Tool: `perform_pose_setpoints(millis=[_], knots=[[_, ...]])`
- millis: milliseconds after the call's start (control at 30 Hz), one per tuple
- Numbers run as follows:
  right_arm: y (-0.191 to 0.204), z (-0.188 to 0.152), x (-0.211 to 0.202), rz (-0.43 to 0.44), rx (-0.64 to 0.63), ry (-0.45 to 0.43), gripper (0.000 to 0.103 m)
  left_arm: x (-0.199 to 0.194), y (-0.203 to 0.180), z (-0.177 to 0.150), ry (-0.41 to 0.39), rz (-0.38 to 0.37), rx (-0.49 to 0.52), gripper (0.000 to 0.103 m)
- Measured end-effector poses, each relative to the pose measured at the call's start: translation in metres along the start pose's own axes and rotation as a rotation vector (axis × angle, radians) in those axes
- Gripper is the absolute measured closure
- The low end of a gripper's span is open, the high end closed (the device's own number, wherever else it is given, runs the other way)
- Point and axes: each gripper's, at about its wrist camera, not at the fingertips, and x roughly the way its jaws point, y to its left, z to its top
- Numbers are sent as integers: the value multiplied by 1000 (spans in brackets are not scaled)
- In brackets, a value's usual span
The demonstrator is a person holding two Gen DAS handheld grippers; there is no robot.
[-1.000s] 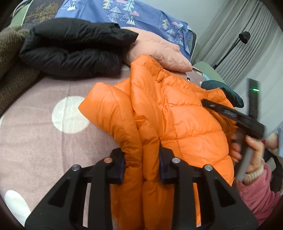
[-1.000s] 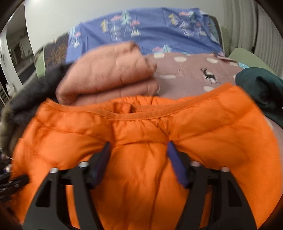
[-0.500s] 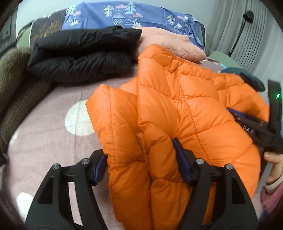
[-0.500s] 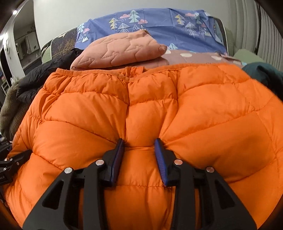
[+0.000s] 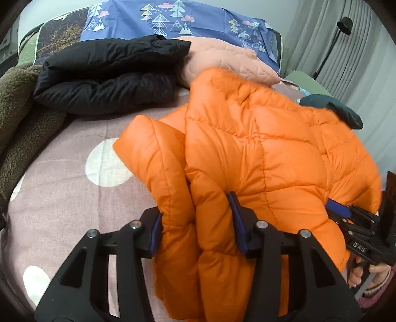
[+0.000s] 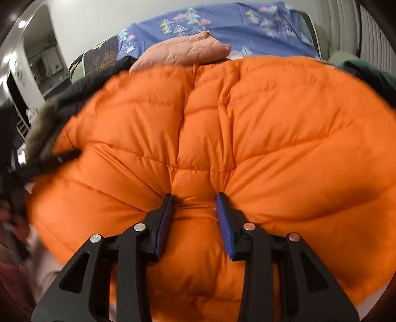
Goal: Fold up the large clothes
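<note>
The orange puffer jacket (image 5: 259,153) lay on the dotted pink bedspread (image 5: 74,198), bunched into a thick mound near the front edge of the bed, with a folded black jacket (image 5: 109,79) and a folded peach quilted jacket (image 5: 222,59) stacked beyond it toward the blue tree-print pillow (image 5: 173,22). The step in hand looked like the body fold: both claws had hold of the near edge of the orange jacket, apparently to bring it over itself. The left gripper (image 5: 195,223) was clamped on a doubled roll of padding at the jacket's left side, where a sleeve or side panel was tucked against the body; its jaws had just been closing, and the fabric bulged between the blue pads. The right gripper (image 6: 195,215) pinched a gathered ridge of quilting in the middle of the jacket, creases fanning out from its pads, so it too was gripping cloth. In the left view the right gripper sat low at the jacket's right edge, a hand (image 5: 366,272) in a pink cuff behind it. Next, I judged, both would need to lift together and carry the held edge toward the collar, keeping the two sides level so the slippery, springy filling did not slide out or puff the fold open, then press it flat before letting go.
</note>
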Motion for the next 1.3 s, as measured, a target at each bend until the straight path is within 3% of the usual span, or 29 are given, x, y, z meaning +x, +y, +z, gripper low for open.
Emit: perform_pose_setpoints(millis=[133, 200, 267, 400, 433, 500, 600, 667, 767, 933, 1000, 1033, 1100, 1133, 1167, 1233, 1300], knots=[[-1, 13, -10, 31, -12, 23, 66, 1, 5, 3, 11, -9, -27, 56], [1, 10, -30, 25, -33, -9, 65, -2, 10, 3, 10, -30, -37, 59], [14, 3, -55, 16, -88, -84, 53, -6, 14, 5, 11, -62, -50, 65], [69, -17, -84, 85, -327, -161, 51, -13, 12, 13, 13, -80, -24, 70], [95, -26, -85, 109, -443, -166, 46, -14, 11, 14, 14, -77, -16, 70], [130, -40, -78, 86, -598, -175, 42, -14, 9, 16, 26, -75, 1, 69], [168, -56, -61, 40, -765, -176, 36, -9, 15, 17, 48, -84, -15, 58], [180, -62, -54, 32, -807, -159, 33, -5, 25, 19, 55, -108, -42, 44], [196, -64, -38, 6, -854, -142, 26, 8, 44, 27, 67, -167, -105, 32], [216, -68, -15, -74, -916, -154, 26, 38, 67, 44, 113, -285, -180, 28], [221, -65, 0, -119, -936, -140, 26, 45, 68, 48, 123, -301, -175, 30], [222, -66, 5, -131, -940, -129, 26, 48, 69, 48, 124, -320, -173, 37], [223, -65, 15, -154, -943, -120, 36, 50, 70, 48, 119, -356, -181, 53], [221, -61, 19, -188, -919, -125, 59, 49, 71, 47, 108, -390, -186, 65], [218, -54, 18, -175, -876, -130, 74, 47, 71, 46, 98, -401, -189, 72], [205, -35, 4, -84, -757, -133, 87, 42, 72, 45, 75, -418, -205, 79], [192, -23, -8, -14, -671, -142, 90, 30, 70, 47, 42, -438, -207, 83]])
